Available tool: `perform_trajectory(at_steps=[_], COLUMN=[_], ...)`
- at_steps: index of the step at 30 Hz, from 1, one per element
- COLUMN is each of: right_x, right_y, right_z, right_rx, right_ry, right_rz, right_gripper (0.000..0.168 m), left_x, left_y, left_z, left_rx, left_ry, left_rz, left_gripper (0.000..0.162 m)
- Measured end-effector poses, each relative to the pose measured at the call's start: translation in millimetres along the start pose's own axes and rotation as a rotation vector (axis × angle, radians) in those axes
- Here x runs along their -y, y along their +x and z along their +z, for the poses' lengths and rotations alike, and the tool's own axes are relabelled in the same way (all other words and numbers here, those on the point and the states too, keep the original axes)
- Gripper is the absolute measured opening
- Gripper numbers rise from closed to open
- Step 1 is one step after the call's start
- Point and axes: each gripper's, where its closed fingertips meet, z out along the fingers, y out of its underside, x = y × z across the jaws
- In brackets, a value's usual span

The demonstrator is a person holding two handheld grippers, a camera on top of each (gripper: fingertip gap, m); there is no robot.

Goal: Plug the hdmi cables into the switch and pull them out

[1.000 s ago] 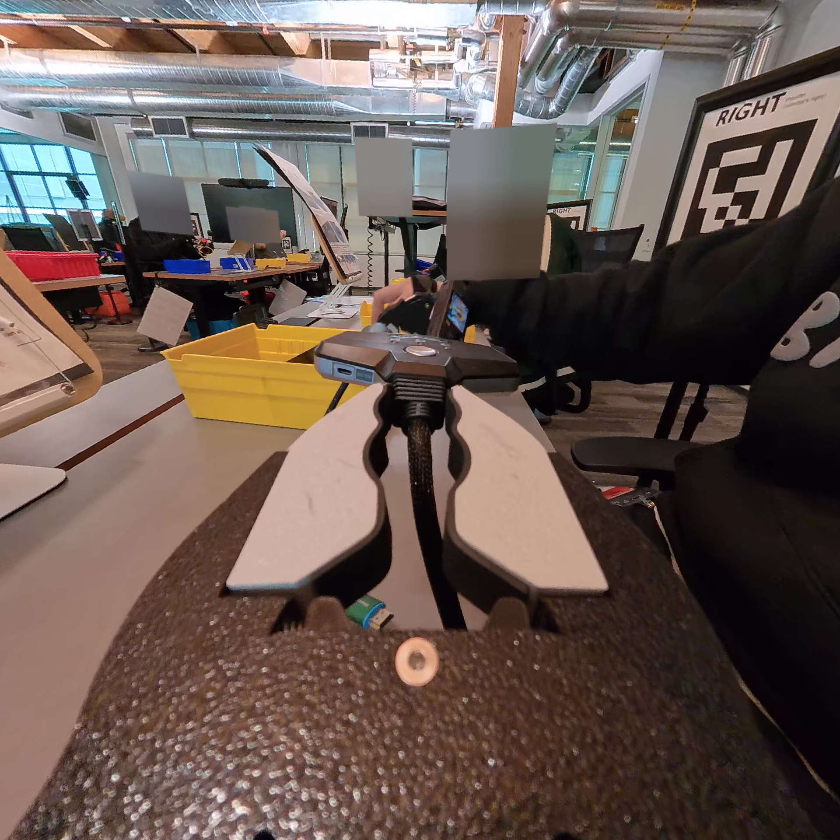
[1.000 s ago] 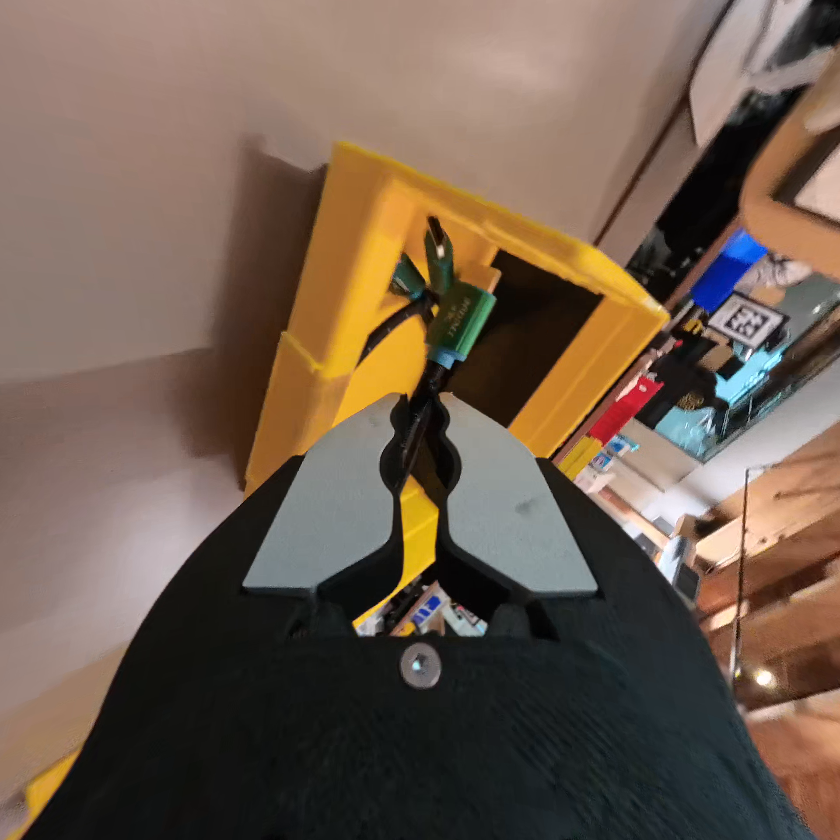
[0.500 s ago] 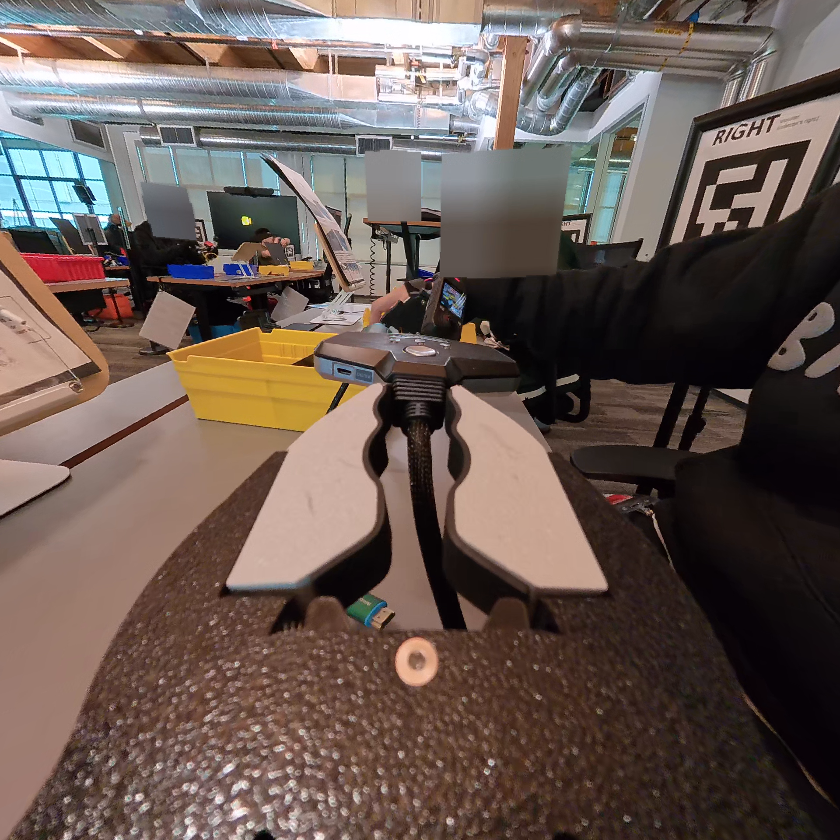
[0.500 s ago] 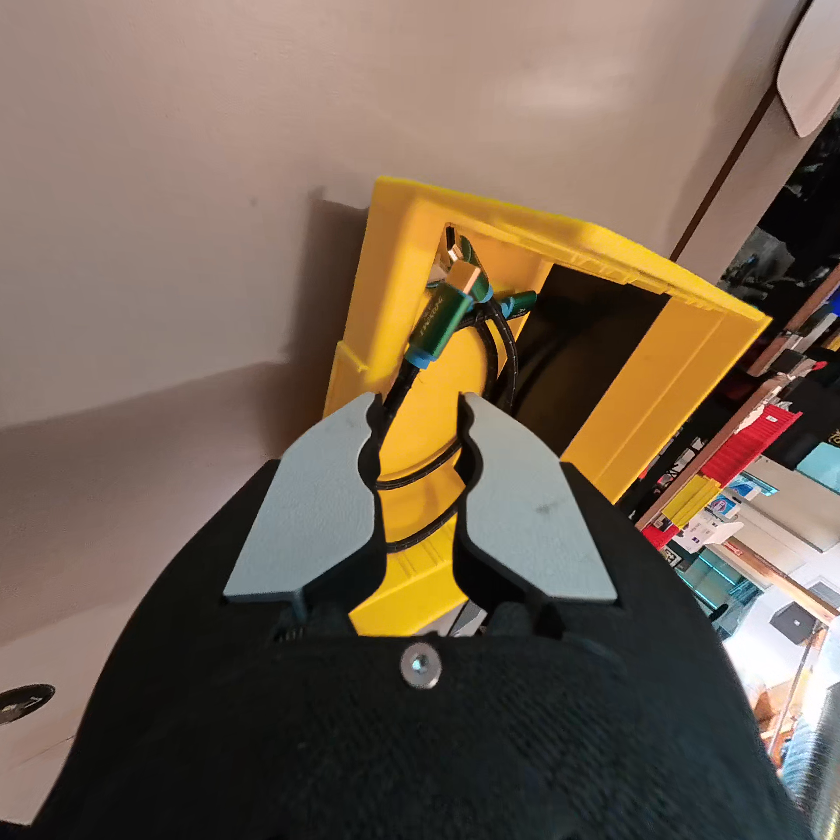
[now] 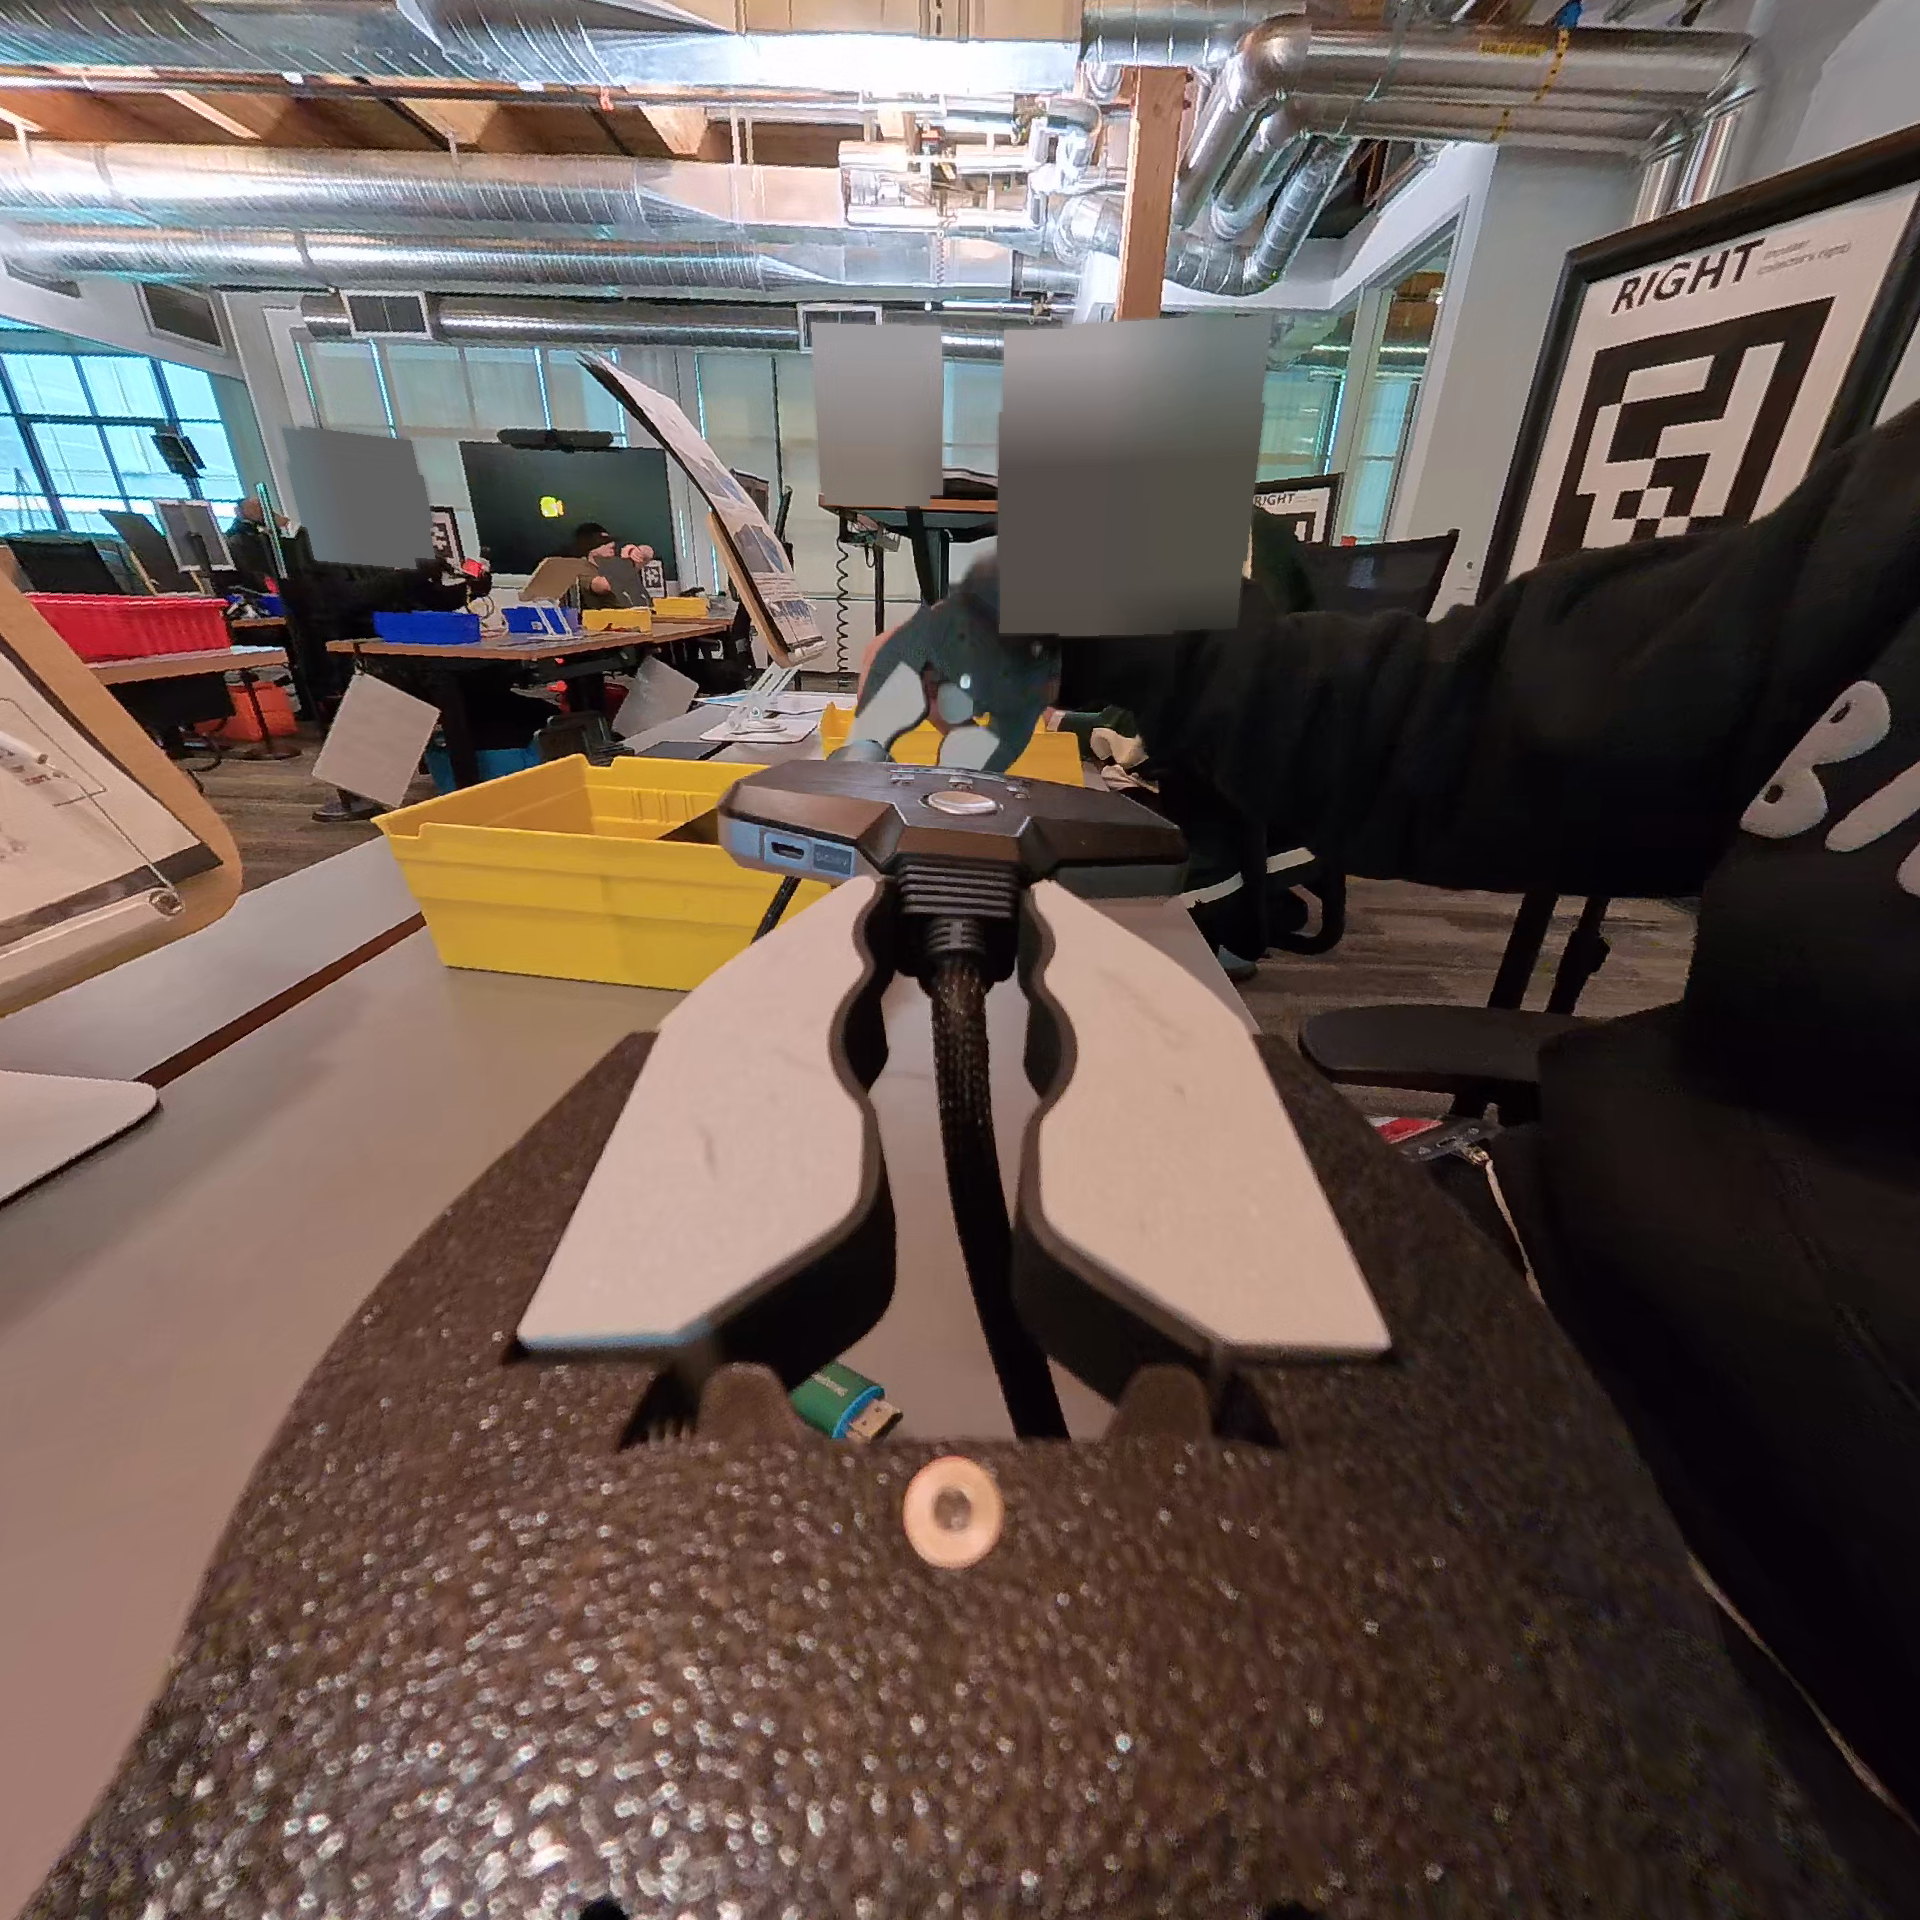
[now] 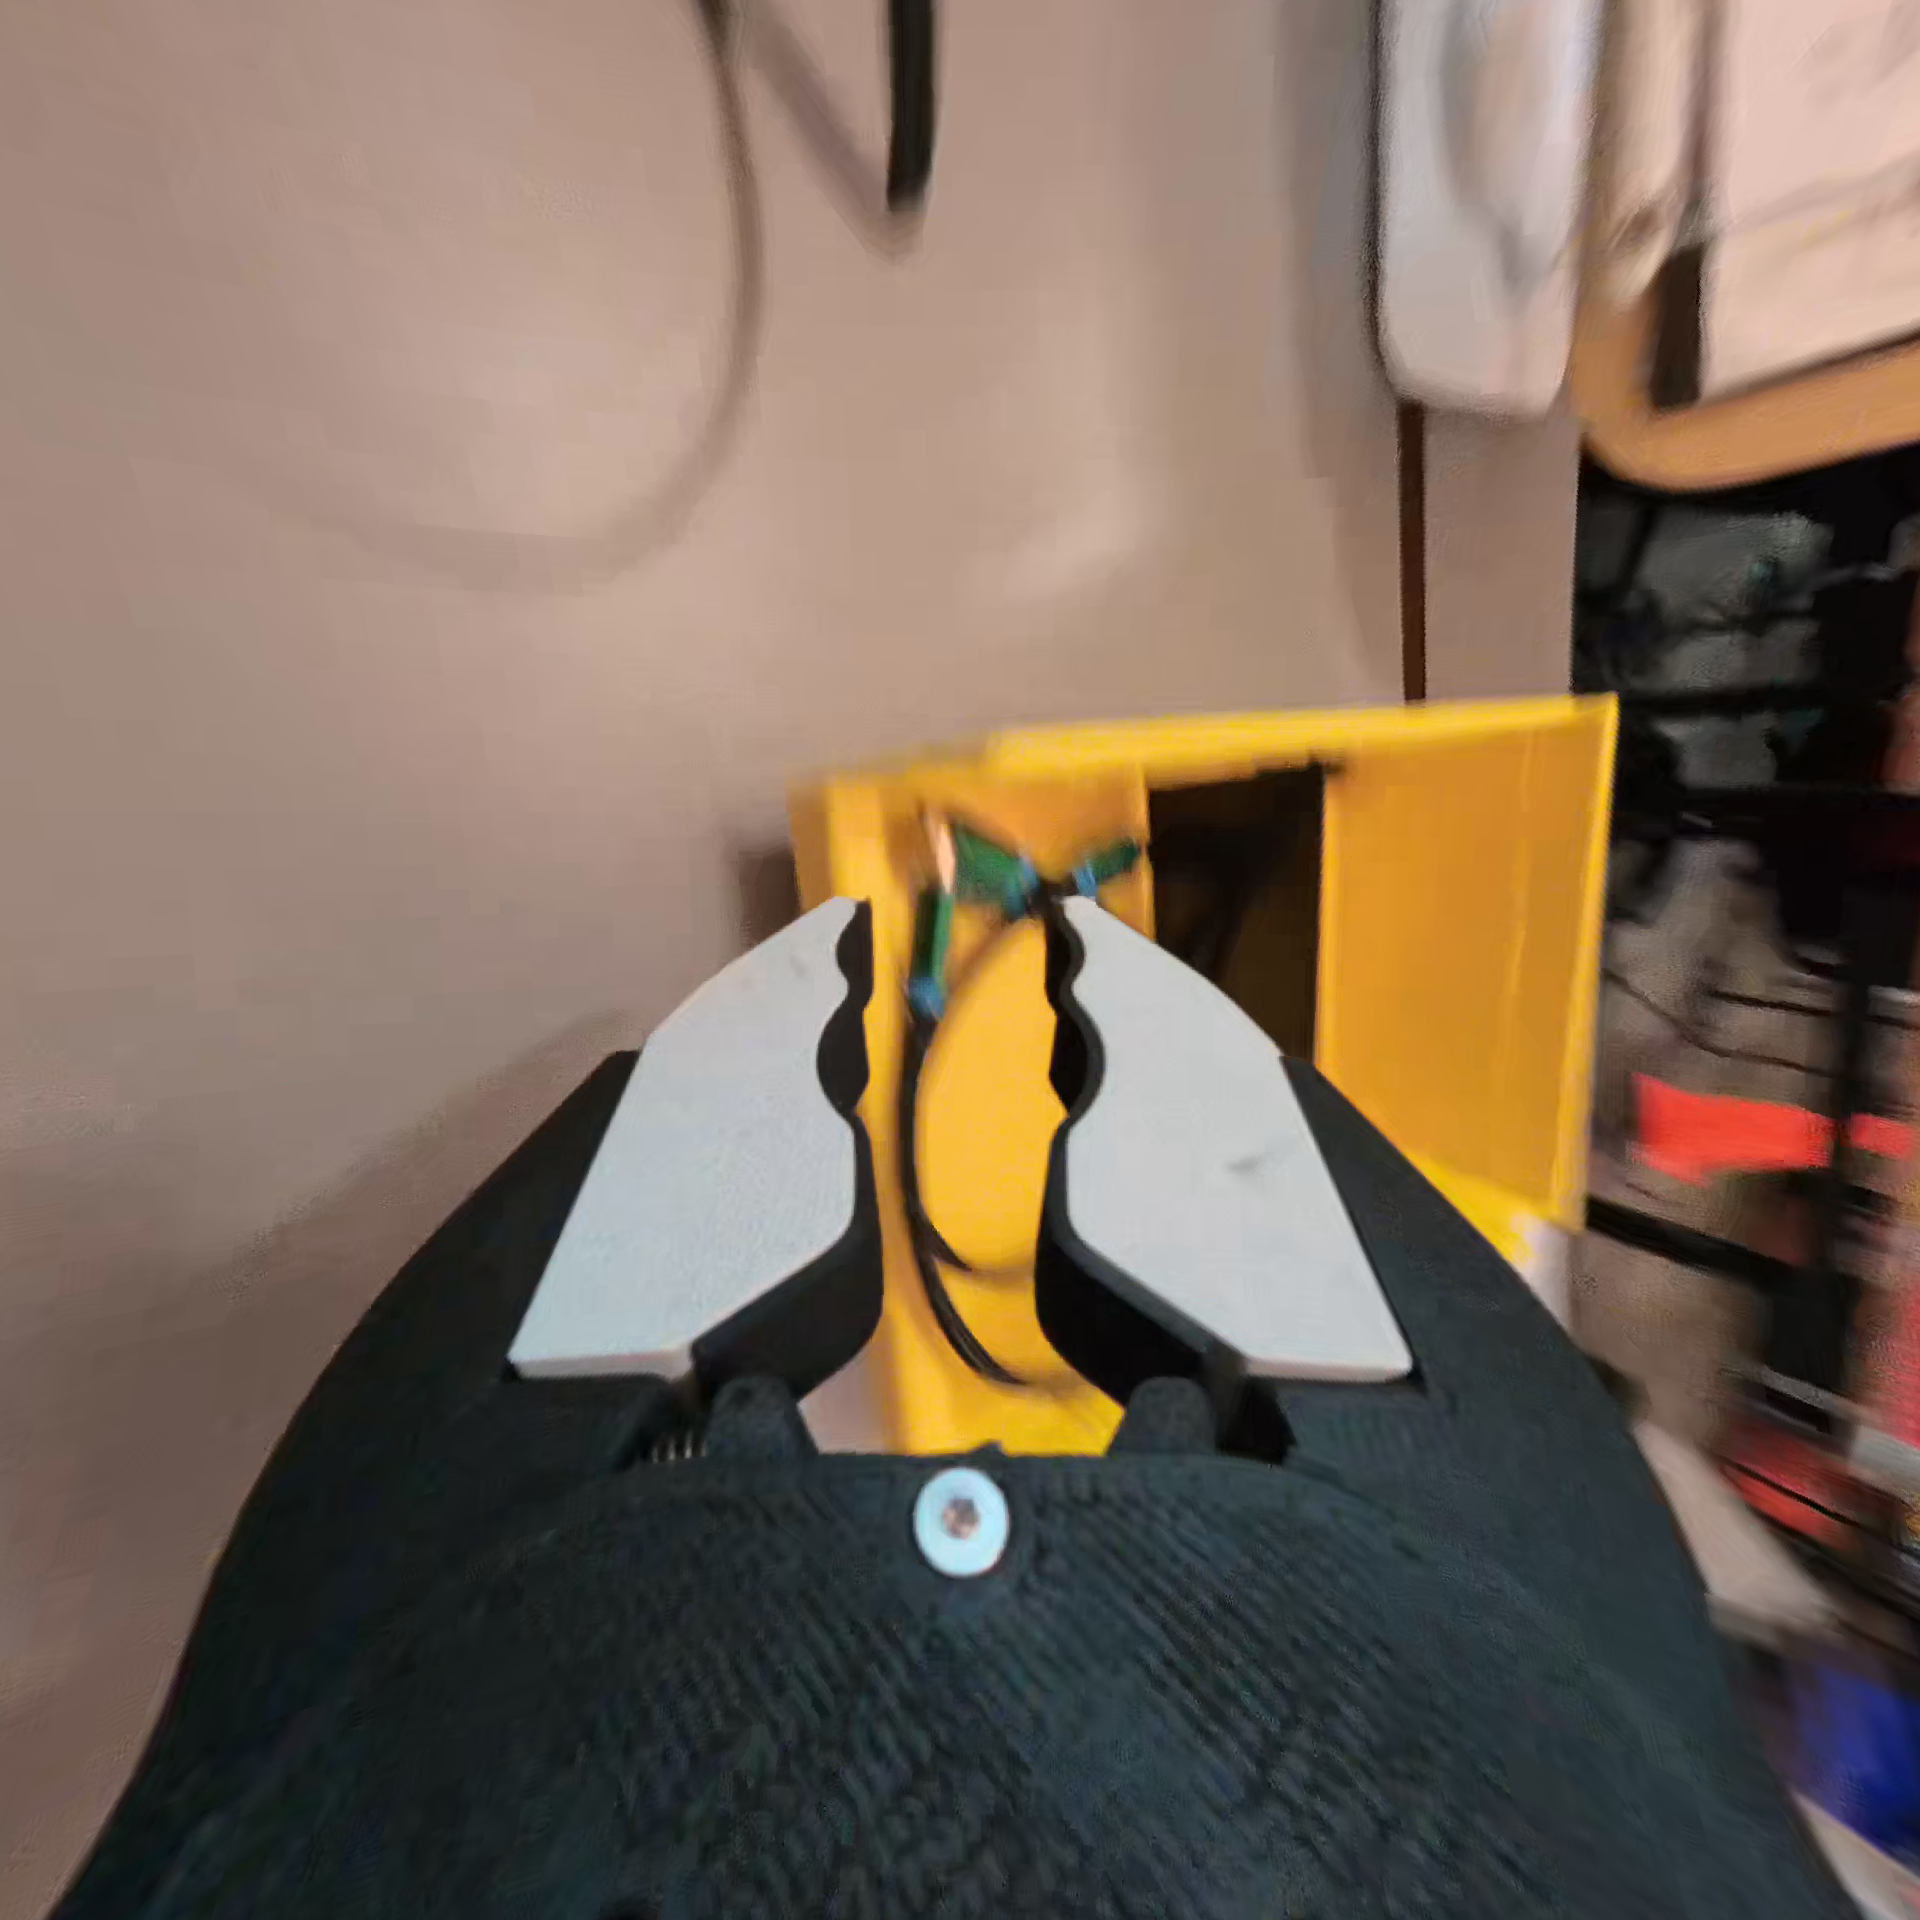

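My left gripper (image 5: 956, 920) is shut on the braided cable (image 5: 966, 1060) of the black switch (image 5: 956, 821), right at its ribbed collar, and holds the switch level above the grey table (image 5: 312, 1143). A green HDMI plug (image 5: 844, 1405) lies under this gripper. My right gripper (image 6: 961, 914) is open and empty, and it shows far off behind the switch in the left wrist view (image 5: 940, 717). Beyond its fingertips, green HDMI plugs (image 6: 987, 873) with black cables lie in a yellow bin (image 6: 1455, 935). The right wrist view is blurred.
A yellow bin (image 5: 582, 894) stands on the table left of the switch. A board on a white stand (image 5: 62, 1122) is at the far left. A person's black sleeve (image 5: 1558, 727) crosses the right side, with a chair (image 5: 1455, 1039) below. A black cable (image 6: 904, 104) lies on the table.
My right gripper opened, let go of the green-plug HDMI cable into the yellow bin and drew back from it. My left gripper kept its hold on the switch's cable.
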Motion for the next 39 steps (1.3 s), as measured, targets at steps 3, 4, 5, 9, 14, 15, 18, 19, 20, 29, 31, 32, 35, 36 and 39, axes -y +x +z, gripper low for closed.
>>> perform_trajectory(at_steps=[3,4,5,9,14,15,18,19,20,29,31,32,35,36,39], right_x=[97,126,149,205,230,232,235,234,233,237,237,236,235,236,232], right_y=[-17,-16,-18,-35,-55,-55,-60,-62,-63,-65,-66,-67,-67,-68,-75], right_z=[-36,-51,-65,-75,-61,-58,-50,-47,-44,-46,-43,-41,-42,-42,-38], right_rx=[0.179,0.184,0.180,0.199,0.326,0.316,0.318,0.314,0.299,0.286,0.293,0.297,0.296,0.295,0.290], right_ry=[0.407,0.514,0.590,0.701,0.787,0.801,0.794,0.775,0.762,0.845,0.843,0.835,0.836,0.828,0.759], right_rz=[0.284,0.312,0.301,0.242,0.267,0.268,0.256,0.250,0.238,0.296,0.308,0.310,0.314,0.309,0.244], right_gripper=[0.052,0.058,0.064,0.060,0.054,0.055,0.051,0.048,0.045,0.022,0.022,0.022,0.022,0.022,0.021], left_x=[-2,-3,-4,-5,0,0,-2,-3,-3,-5,-7,-7,-8,-8,-10], left_y=[4,5,5,14,28,29,29,30,31,31,31,32,32,32,34], left_z=[3,5,6,12,13,13,12,12,12,15,17,18,18,18,17], left_rx=[-0.020,-0.020,-0.018,-0.070,-0.136,-0.141,-0.152,-0.158,-0.164,-0.163,-0.167,-0.169,-0.174,-0.175,-0.184], left_ry=[-0.004,-0.009,-0.011,-0.007,0.023,0.026,0.030,0.030,0.032,0.031,0.025,0.025,0.029,0.028,0.006], left_rz=[0.050,0.066,0.076,0.108,0.152,0.154,0.158,0.158,0.165,0.171,0.172,0.173,0.166,0.163,0.172], left_gripper=[0.022,0.022,0.022,0.022,0.022,0.022,0.022,0.022,0.022,0.022,0.022,0.022,0.022,0.022,0.022])
